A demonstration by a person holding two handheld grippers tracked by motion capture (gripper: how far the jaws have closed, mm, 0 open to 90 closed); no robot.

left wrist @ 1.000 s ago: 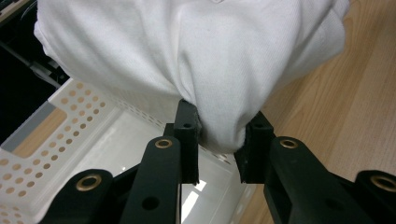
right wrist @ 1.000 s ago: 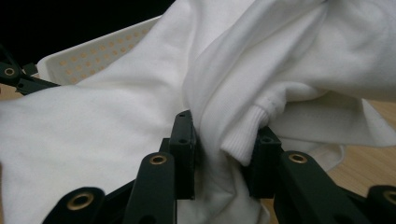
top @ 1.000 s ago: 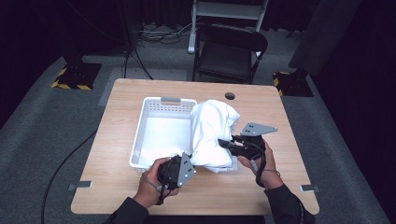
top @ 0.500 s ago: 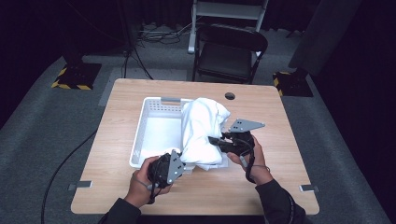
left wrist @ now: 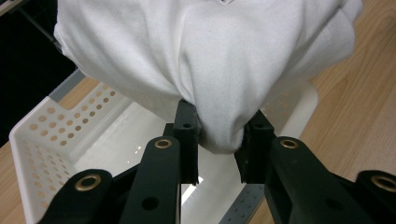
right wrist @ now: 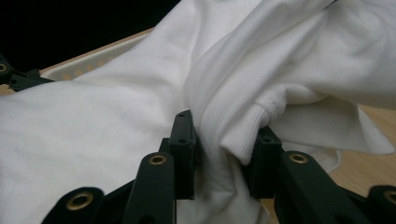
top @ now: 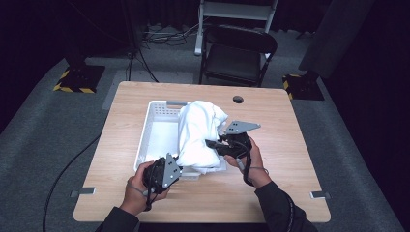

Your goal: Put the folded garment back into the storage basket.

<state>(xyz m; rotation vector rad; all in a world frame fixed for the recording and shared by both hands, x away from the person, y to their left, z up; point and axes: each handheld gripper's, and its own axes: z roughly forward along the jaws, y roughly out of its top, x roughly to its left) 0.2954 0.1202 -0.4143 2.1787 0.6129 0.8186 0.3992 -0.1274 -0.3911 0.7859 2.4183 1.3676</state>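
Both grippers are clamped on one white garment (top: 199, 135), which hangs bunched over the right half of the white perforated basket (top: 153, 129) on the wooden table (top: 290, 145). The left gripper (top: 175, 164) pinches a fold at the near end of the cloth, its jaws pressed on the fabric (left wrist: 219, 116) above the basket floor; the right gripper (top: 212, 144) bites the side of the bundle, with a ribbed cuff (right wrist: 245, 133) caught between its jaws. The step in hand looks like carrying the garment across and into the basket. Next, both hands probably need to lower together, so the cloth settles inside the walls rather than draping over the right rim, before either grip lets go. Compared with a second ago, the bundle and both hands sit further left, more squarely over the basket.
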